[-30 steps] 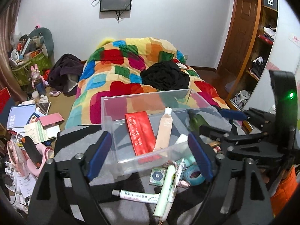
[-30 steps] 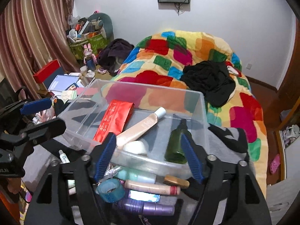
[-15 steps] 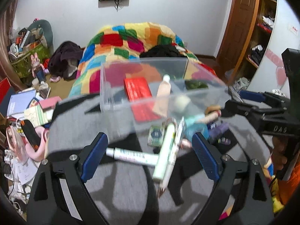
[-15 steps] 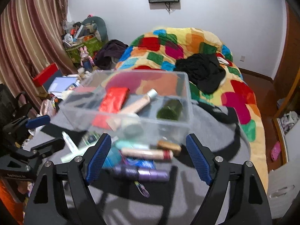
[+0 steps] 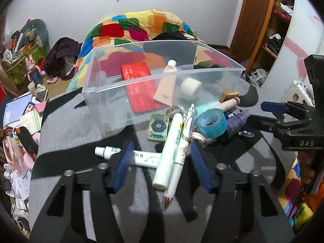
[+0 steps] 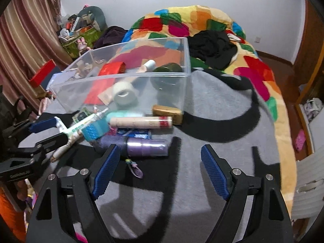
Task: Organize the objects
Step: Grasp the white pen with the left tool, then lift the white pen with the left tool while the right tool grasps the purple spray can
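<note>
A clear plastic bin (image 5: 222, 68) (image 6: 188, 64) stands on the grey blanket and holds a red packet (image 5: 139, 87), a beige tube (image 5: 167, 85), a white roll (image 6: 124, 94) and a dark green bottle (image 6: 167, 68). In front of it lie a pale green tube (image 5: 169, 147), a white pen (image 5: 181, 149), a white tube (image 5: 141, 156), blue tape (image 5: 211, 122), a purple bottle (image 6: 145, 146) and a pink tube (image 6: 141, 122). My left gripper (image 5: 162, 166) is open, its fingers on either side of the green tube and pen. My right gripper (image 6: 161, 170) is open and empty, just short of the purple bottle.
A colourful quilt (image 6: 202, 22) with black clothes (image 6: 212, 46) covers the bed behind the bin. Books and clutter (image 5: 18, 109) crowd the floor at the left. A wooden shelf (image 5: 277, 16) stands at the right. A small purple charm (image 6: 134, 168) lies by my right gripper.
Both grippers have pulled back from the bin and dropped toward the loose items. The left jaws have narrowed around the green tube and pen. The right gripper stays wide open.
</note>
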